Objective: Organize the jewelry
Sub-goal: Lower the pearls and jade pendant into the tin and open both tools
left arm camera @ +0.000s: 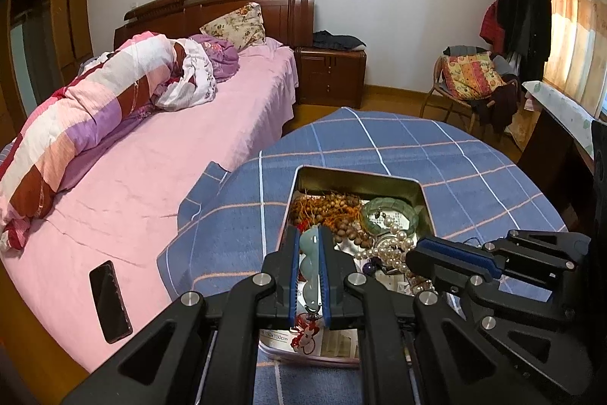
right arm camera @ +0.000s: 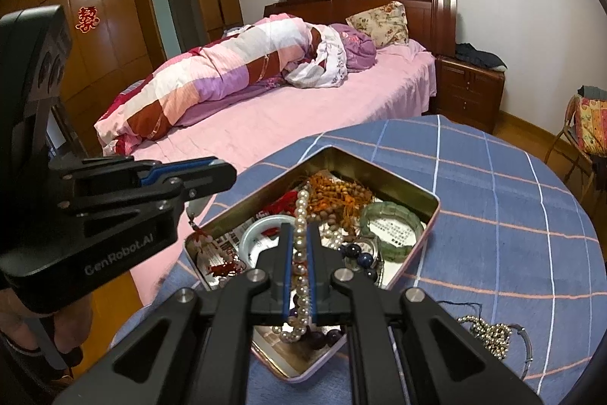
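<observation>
- Left wrist view: the left gripper [left arm camera: 309,245] is pinching a pale green jade pendant [left arm camera: 308,262] between its blue-padded fingers [left arm camera: 292,276], and the pendant's long axis is running straight along the fingers, tip to root.
- Below the root of those fingers a red knotted tassel [left arm camera: 303,333] is dangling from the pendant, hanging over the near corner of the tin box [left arm camera: 299,185].
- Right wrist view: the right gripper [right arm camera: 301,234] is clamping a pearl necklace [right arm camera: 301,215], the strand lying lengthwise in the slot between its fingers and spilling out at both ends, with one loop drooping beneath the finger roots and the other end trailing forward into the tin.
- Both grippers are hanging directly above the open tin, pitched downward; the tin is sitting just ahead of and under both sets of fingertips on the blue checked cloth of the counter [left arm camera: 474,185].
- Beyond the fingertips, inside the tin, are lying the wooden bead strands [left arm camera: 337,211] and a green bangle [right arm camera: 392,215], off to the right of the right fingers.
- My read: what matters is that each piece is aligned with its fingers and hanging slack, so any set-down will be landing tassel-first or loop-first.
- The left gripper is nearer the tin's bed-side edge; the right one is nearer the middle.
- A beaded chain [right arm camera: 489,333] is lying loose on the cloth, outside the tin, right of the right fingers.
</observation>
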`<state>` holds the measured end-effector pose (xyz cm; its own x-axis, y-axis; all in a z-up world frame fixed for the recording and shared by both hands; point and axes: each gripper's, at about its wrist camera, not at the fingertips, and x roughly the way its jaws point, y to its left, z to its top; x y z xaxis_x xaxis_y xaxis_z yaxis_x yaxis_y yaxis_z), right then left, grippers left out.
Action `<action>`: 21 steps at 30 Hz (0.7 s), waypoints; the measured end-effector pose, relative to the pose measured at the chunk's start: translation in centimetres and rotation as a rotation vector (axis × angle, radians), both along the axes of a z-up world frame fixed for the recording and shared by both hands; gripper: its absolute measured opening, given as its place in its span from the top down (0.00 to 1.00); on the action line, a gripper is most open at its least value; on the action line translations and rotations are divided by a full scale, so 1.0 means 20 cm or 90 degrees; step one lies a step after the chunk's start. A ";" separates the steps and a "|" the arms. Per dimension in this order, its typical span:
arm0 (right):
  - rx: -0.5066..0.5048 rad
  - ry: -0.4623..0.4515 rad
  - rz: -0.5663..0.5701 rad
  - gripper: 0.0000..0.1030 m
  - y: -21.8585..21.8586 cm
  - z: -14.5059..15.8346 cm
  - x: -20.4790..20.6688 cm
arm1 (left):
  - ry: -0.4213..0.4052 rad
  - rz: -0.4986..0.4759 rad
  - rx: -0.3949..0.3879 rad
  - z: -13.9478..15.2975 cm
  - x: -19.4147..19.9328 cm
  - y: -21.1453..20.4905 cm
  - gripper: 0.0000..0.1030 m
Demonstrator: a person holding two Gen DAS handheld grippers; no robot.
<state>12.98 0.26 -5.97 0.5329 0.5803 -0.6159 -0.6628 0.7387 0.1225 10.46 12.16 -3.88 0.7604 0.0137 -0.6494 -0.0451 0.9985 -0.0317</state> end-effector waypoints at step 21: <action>-0.031 0.044 -0.001 0.91 0.01 -0.14 0.02 | 0.057 0.004 0.007 -0.19 0.01 -0.01 0.92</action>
<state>13.29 0.44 -8.75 0.4886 0.5484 -0.6786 -0.6532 0.7456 0.1323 10.60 12.01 -7.78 0.6994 0.0263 -0.7143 -0.0536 0.9984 -0.0157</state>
